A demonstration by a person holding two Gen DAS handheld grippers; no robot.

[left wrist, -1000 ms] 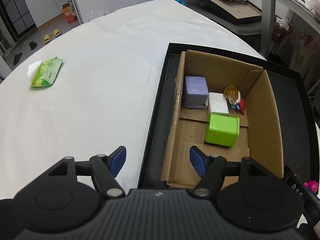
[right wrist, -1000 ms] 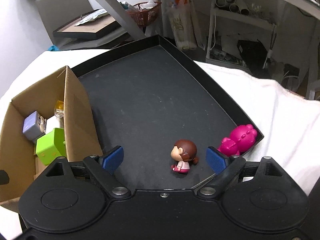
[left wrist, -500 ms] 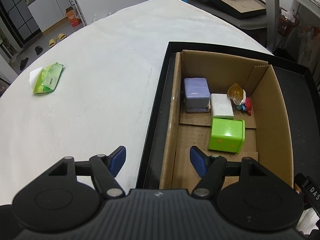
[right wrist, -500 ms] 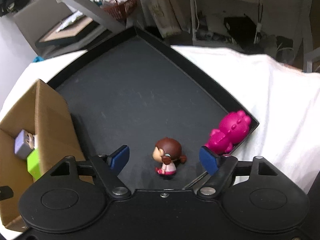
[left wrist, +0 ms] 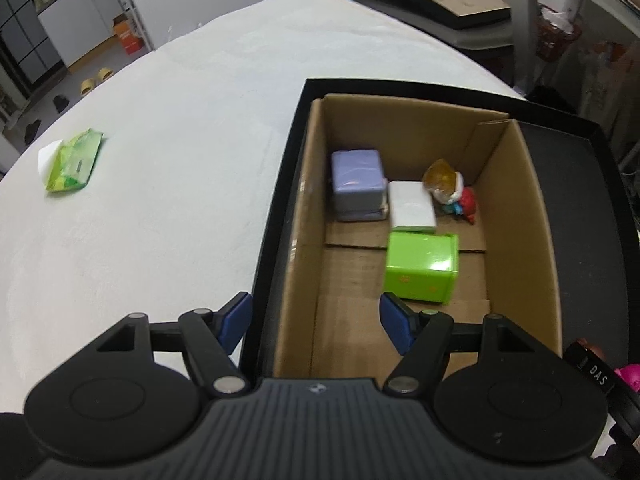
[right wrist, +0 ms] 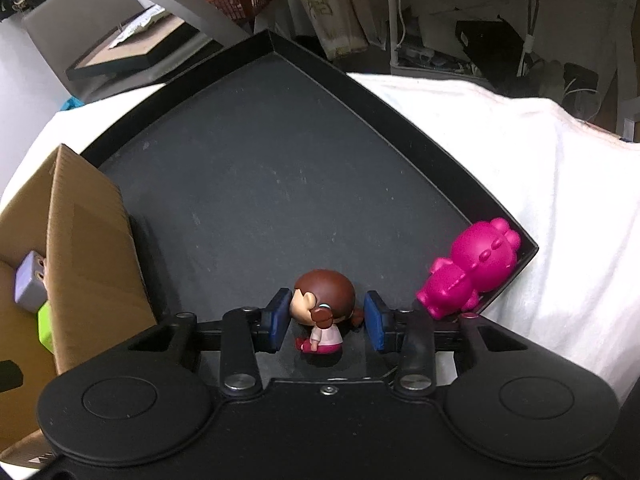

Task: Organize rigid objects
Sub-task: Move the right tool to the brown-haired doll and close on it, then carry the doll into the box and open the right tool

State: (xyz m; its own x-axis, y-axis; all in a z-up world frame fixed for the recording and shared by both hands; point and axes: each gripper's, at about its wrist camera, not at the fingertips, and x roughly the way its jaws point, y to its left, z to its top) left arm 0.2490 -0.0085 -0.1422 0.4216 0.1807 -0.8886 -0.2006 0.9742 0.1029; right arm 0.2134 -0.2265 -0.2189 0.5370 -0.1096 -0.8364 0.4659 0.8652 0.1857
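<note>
The brown-haired doll point(right wrist: 323, 312) now sits right between your right gripper's point(right wrist: 327, 318) blue pads point(right wrist: 279, 319), where a second ago those pads stood wide apart with the doll loose in the gap. Your right jaws have narrowed around its head: the left pad touches the face, the right pad sits at or just off the pigtail, and I cannot tell whether the grip is firm. The doll stands upright on the black tray point(right wrist: 404, 124), near the tray's closest edge. Just right of your right pad, the magenta figure point(right wrist: 470, 266) lies in the tray's corner, where it lay before. To the left of the gripper rises the cardboard box point(right wrist: 92, 240), its wall hiding most of what it holds.

Your left gripper point(left wrist: 314, 322) is spread wide and holds nothing, as it was earlier; its left pad hangs over the white cloth point(left wrist: 168, 152), its right pad over the box floor. Just ahead of that right pad sits the green cube point(left wrist: 420, 266), then the white block point(left wrist: 412, 210), the lilac box point(left wrist: 358, 184) and a small red-and-amber figure point(left wrist: 450, 192). Far to the left lies a green packet point(left wrist: 74, 160).
</note>
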